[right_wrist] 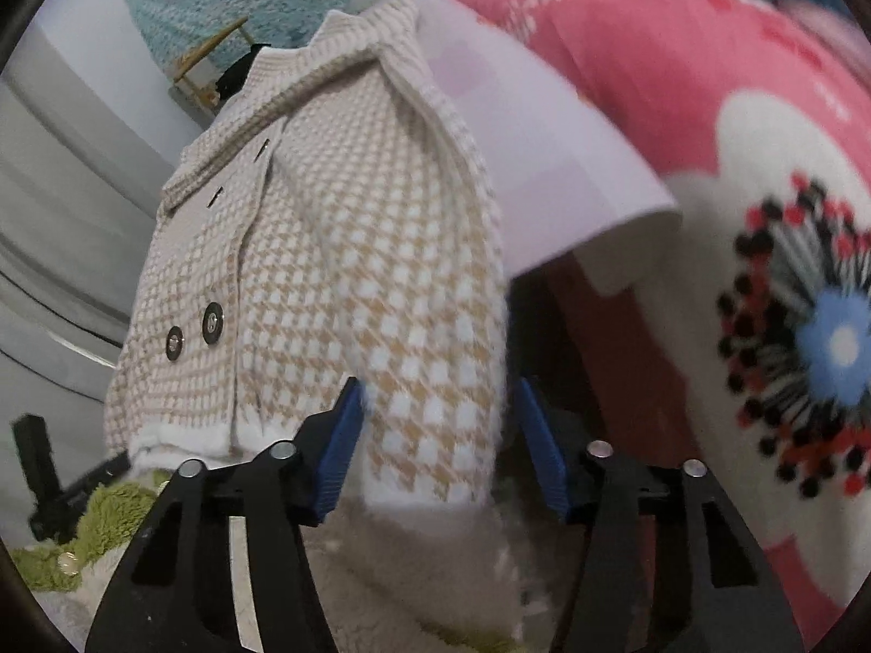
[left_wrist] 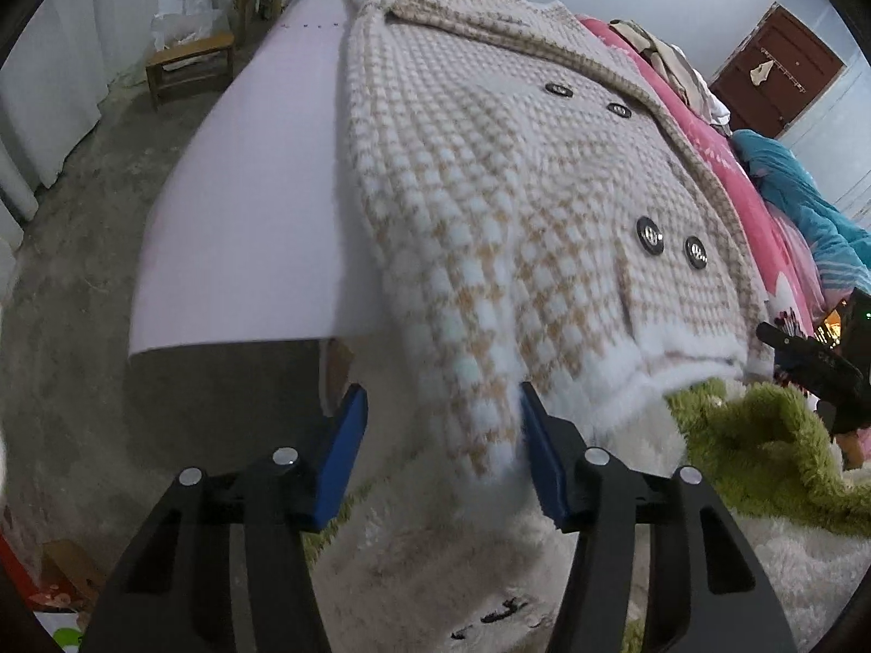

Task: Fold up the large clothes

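1. A fuzzy beige-and-white checked coat (left_wrist: 490, 174) is lying buttoned-side up on a pale lilac surface (left_wrist: 245, 207), its collar toward 12 o'clock and its hem hanging over the near edge toward 6 o'clock.
2. In the left wrist view, the left hand-held gripper (left_wrist: 443, 451) is sitting at 6 o'clock with its blue pads (left_wrist: 343, 457) standing partly apart.
3. The coat's left sleeve (left_wrist: 468, 381) is drooping off the surface edge and hanging down between those pads; the sleeve is lying against the inner face of the 3 o'clock pad, well apart from the 9 o'clock pad, so nothing is being clamped.
4. In the right wrist view, the right hand-held gripper (right_wrist: 441, 446) is also standing partly open at 6 o'clock.
5. The right sleeve (right_wrist: 430, 381) is dangling between its pads (right_wrist: 340, 451), its white cuff reaching down past the pad tips; the 9 o'clock pad is brushing the sleeve, and I cannot tell whether the 3 o'clock pad is touching it.
6. Four dark buttons (left_wrist: 650, 235) are showing in two pairs on the coat front.
7. A pink flowered blanket (right_wrist: 680, 81) is lying beside the surface toward 2 o'clock in the right view.
8. A green shaggy rug (left_wrist: 762, 451) is lying on the floor below the hem.
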`<state>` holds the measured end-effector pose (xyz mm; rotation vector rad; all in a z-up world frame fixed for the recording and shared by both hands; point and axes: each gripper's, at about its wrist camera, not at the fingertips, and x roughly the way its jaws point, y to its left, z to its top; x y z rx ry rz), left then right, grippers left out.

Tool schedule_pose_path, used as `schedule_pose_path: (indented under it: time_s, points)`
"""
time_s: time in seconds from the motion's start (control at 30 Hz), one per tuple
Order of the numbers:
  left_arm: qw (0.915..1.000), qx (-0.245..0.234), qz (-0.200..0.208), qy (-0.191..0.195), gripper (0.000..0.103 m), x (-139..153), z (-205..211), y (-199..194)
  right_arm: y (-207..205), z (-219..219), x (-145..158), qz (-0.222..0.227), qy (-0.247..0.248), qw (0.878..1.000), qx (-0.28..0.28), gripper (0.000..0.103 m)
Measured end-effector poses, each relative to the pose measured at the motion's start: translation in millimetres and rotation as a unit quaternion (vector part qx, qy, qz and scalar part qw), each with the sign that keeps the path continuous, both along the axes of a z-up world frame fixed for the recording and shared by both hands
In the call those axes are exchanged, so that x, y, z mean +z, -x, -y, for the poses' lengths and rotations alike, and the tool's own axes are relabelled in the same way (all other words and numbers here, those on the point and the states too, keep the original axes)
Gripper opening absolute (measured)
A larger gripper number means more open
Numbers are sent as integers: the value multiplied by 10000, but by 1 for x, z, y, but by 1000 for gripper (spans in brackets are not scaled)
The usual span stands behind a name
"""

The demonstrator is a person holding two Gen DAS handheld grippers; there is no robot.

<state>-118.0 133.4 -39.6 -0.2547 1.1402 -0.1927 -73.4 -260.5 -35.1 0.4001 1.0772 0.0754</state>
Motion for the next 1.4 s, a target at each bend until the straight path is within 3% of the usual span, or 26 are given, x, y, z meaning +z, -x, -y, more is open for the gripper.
schedule_pose_path:
  time_s: [0.1, 0.27, 0.37, 0.43, 0.5, 0.67, 0.9, 1.03, 1.4]
  points:
    - [9998, 43, -44, 175, 54, -3, -3, -1, 2, 3, -5, -47, -232, 9997, -13, 48]
    - [9994, -107, -13, 339, 34, -4, 2, -4, 6, 0, -11, -84, -335, 9994, 79, 37]
    - [9993, -288, 134, 190, 22, 2, 10, -1, 9, -4, -13, -93, -313, 9994, 150, 27]
    - [9990, -374, 261, 20, 14, 7, 15, 2, 13, -4, -10, -49, -278, 9994, 187, 12]
    - [9979, -451, 421, -195, 11, 14, 21, 5, 16, -7, -3, 76, -158, 9996, 237, 7]
    - [9960, -526, 701, -200, 9, 37, 23, 7, 29, -11, 27, 519, 92, 9982, 271, 5]
    - [9911, -485, 1155, 454, 8, 78, 13, -1, 28, -11, 72, 1187, -63, 9925, 303, 5]
    - [9878, -409, 1371, 612, 8, 93, 9, -19, 13, -14, 86, 1463, -101, 9886, 339, 5]
    - [9807, -85, 1880, 522, 8, 113, -13, -99, -65, -27, 110, 1964, -128, 9801, 271, 5]
